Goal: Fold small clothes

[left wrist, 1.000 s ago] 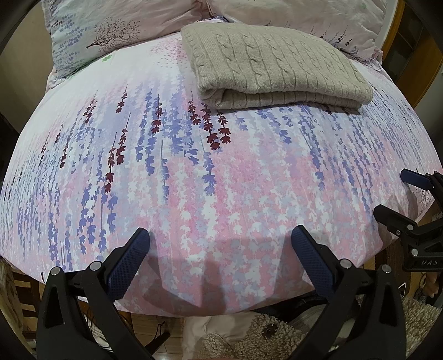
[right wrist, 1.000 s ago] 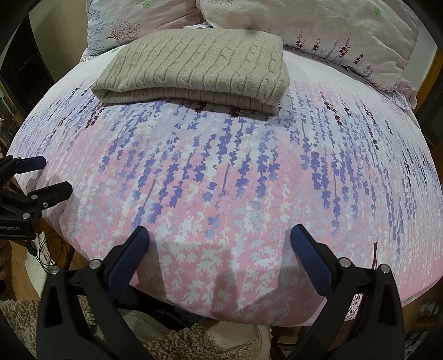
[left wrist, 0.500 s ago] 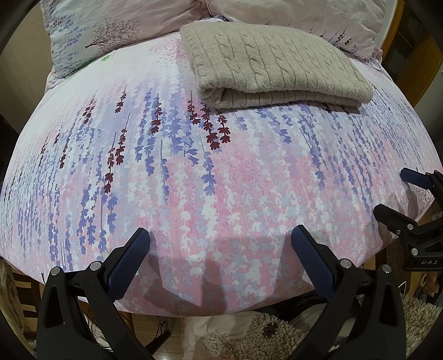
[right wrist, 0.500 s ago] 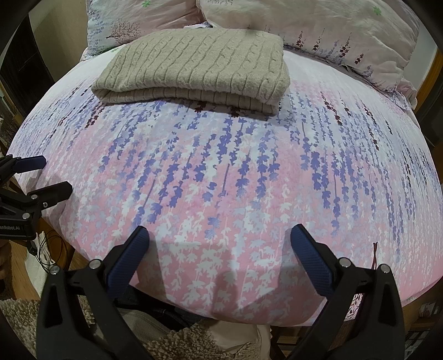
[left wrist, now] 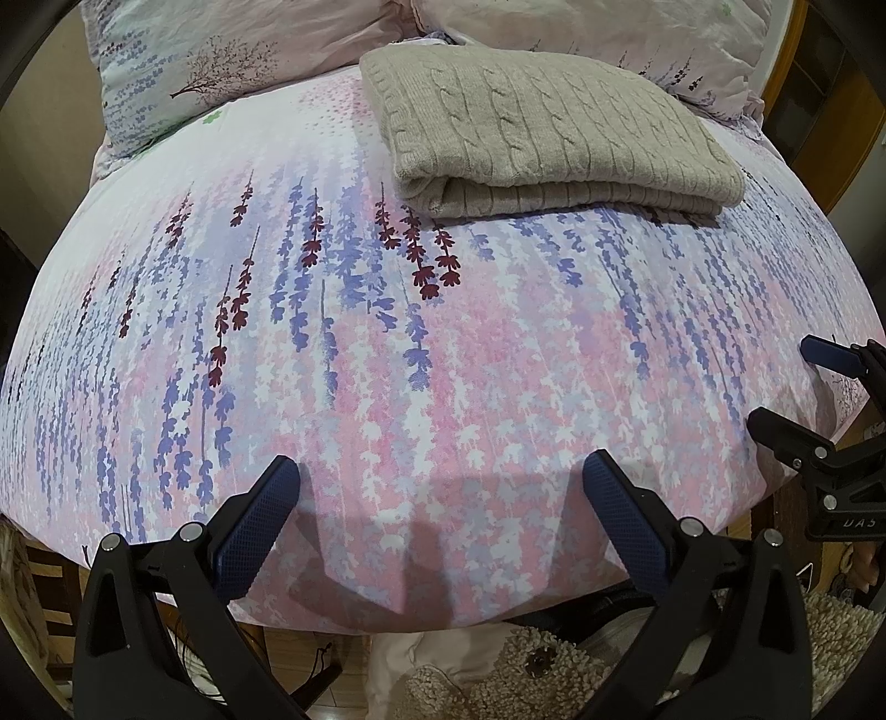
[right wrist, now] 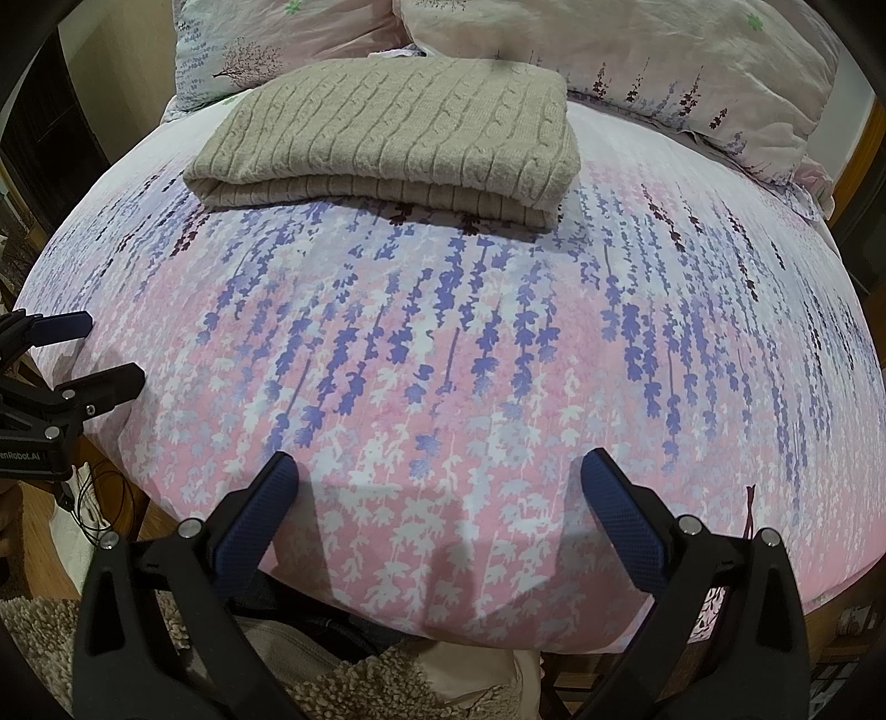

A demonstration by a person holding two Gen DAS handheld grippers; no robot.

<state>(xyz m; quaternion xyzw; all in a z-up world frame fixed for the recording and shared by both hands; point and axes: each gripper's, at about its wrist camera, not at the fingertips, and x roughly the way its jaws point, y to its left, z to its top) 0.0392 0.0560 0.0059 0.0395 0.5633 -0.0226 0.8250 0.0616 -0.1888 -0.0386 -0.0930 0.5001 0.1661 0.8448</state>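
Nearest, the left claw and the right claw hang at the near edge of the bed, both spread wide and holding nothing, side by side and apart, each showing at the edge of the other's view. Beyond them stretches bare floral sheet. At the far end a folded beige sweater lies flat on the bed, just before two pillows.
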